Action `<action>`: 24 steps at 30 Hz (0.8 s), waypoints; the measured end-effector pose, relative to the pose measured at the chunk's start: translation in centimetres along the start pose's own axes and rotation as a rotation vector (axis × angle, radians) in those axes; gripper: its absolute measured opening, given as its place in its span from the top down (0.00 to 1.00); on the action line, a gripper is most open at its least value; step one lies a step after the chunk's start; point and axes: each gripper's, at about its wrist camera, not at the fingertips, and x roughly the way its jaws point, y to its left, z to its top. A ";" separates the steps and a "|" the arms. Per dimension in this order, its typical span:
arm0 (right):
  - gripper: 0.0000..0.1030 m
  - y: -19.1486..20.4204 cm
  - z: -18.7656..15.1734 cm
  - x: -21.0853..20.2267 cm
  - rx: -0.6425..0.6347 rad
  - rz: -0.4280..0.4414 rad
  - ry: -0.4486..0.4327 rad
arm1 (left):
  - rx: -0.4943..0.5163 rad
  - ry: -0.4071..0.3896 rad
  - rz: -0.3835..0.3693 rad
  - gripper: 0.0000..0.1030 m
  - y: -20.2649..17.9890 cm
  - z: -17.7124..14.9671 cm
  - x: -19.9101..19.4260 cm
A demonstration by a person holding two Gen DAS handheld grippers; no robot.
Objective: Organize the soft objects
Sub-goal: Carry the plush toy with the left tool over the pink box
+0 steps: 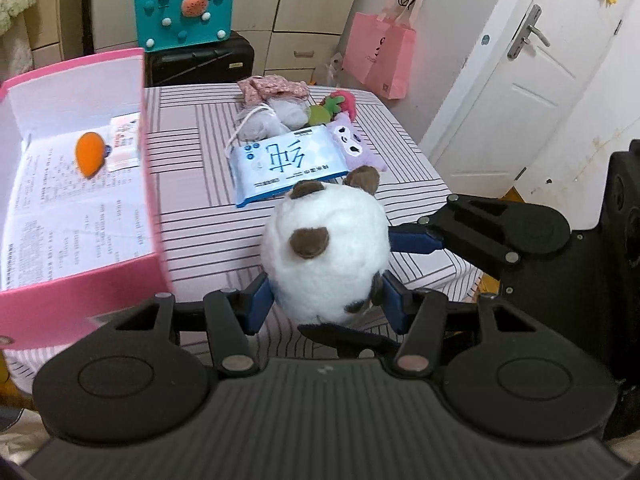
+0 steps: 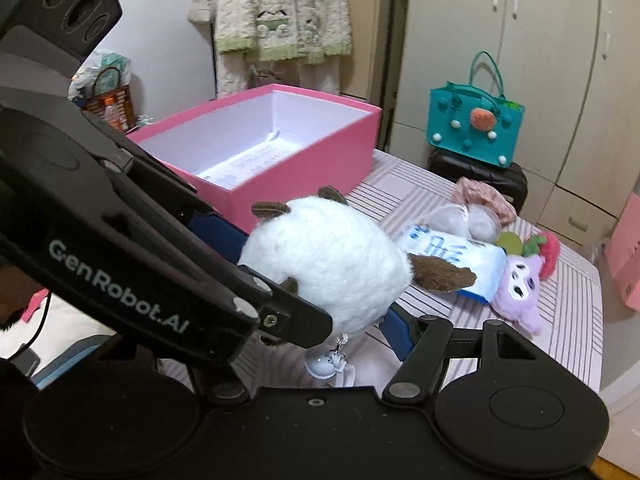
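Note:
A round white plush toy (image 1: pixel 328 256) with brown ears hangs above the front of the striped table (image 1: pixel 200 208). My left gripper (image 1: pixel 326 304) is shut on its lower part, a blue pad on each side. My right gripper (image 2: pixel 320 320) grips the same white plush toy (image 2: pixel 324 256); one of its blue fingers (image 1: pixel 416 238) presses in from the right, and its other finger is hidden. A small white charm (image 2: pixel 324 364) dangles under the toy. The open pink box (image 1: pixel 80 280) stands at the left with an orange soft thing (image 1: pixel 90 154) inside.
Further back on the table lie a blue wipes pack (image 1: pixel 288 164), a purple plush (image 1: pixel 352 140), a strawberry plush (image 1: pixel 340 104), a grey pouch (image 1: pixel 264 120) and a floral cloth (image 1: pixel 276 86). A teal bag (image 1: pixel 184 12) sits on a black case behind; a door is at right.

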 end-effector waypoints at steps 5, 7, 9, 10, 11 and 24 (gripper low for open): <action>0.30 1.7 1.4 -0.8 -0.030 0.022 -0.014 | -0.004 -0.031 0.010 0.47 0.9 -0.4 -2.8; 0.30 2.5 2.2 -1.0 -0.051 0.024 -0.030 | -0.003 -0.054 0.019 0.47 1.3 -0.3 -4.0; 0.30 3.2 3.1 -1.2 -0.075 0.025 -0.049 | -0.002 -0.082 0.029 0.47 1.9 -0.2 -5.3; 0.30 3.5 3.6 -1.2 -0.089 0.025 -0.059 | -0.003 -0.096 0.034 0.47 2.2 0.0 -5.8; 0.30 3.9 4.2 -1.2 -0.106 0.023 -0.072 | -0.005 -0.114 0.039 0.47 2.7 0.2 -6.4; 0.30 6.6 10.0 2.9 -0.138 0.055 -0.193 | -0.104 -0.259 0.070 0.47 9.7 3.7 -9.1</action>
